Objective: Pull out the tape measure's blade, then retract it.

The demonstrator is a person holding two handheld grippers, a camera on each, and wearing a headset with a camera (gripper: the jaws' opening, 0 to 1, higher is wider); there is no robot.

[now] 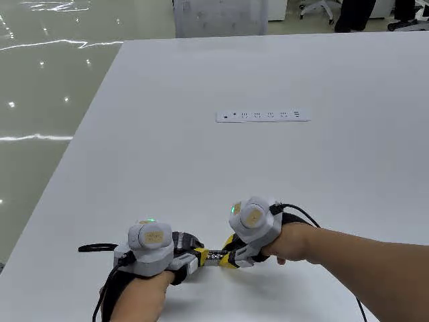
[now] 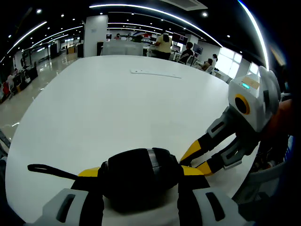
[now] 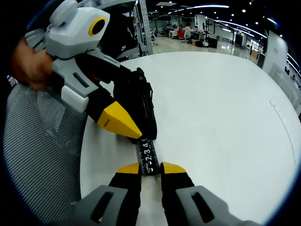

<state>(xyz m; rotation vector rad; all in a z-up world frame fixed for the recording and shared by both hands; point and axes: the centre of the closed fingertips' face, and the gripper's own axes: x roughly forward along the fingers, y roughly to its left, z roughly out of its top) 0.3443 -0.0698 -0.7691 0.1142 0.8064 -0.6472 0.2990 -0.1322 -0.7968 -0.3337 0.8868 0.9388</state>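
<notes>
The left gripper [image 1: 191, 258] is clamped around the black tape measure case [image 2: 138, 181], its yellow tips hugging either side, low at the near edge of the white table [image 1: 268, 168]. Just to its right, the right gripper [image 3: 149, 169] has its two tips pressed together on the blade [image 3: 147, 155], pinching it close to the case mouth. Only a short numbered stretch shows between them, so the pull looks barely begun.

The main risk is the thin blade slipping out of that narrow pinch as spring tension builds: it would snap back into the case and the pull would have to start over. A sideways or twisted pull could kink the blade or rotate the rounded case in the left jaws, loosening that hold. The work also sits close to the table's near edge, so a dropped case could slide off. The wrist strap [image 2: 47, 170] trails left of the case and the power strip [image 1: 263, 116] lies well apart, far across the table, neither in the way
</notes>
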